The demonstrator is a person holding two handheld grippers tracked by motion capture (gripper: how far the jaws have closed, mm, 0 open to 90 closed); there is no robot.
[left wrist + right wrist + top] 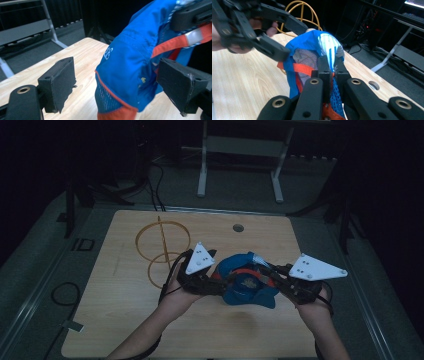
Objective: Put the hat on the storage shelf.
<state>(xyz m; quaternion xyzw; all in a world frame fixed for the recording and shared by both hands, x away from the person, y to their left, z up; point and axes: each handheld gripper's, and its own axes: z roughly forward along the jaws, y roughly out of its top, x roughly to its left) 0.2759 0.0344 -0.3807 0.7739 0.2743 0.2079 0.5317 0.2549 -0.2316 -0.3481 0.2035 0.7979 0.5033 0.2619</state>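
High view: the blue garment [248,287] with orange trim and mesh lining hangs bunched above the wooden table [125,310], near a gold wire stand [162,247]; right gripper [329,68] pinches its fabric; left gripper [117,82] straddles a fold, jaws spread; a shallow bite could slip, letting that side sag

The high view is dim, its far edge and side corners almost black; only the table [125,290] catches soft overhead light. Both gripper views are brighter, with near fingers [58,82] slightly soft.
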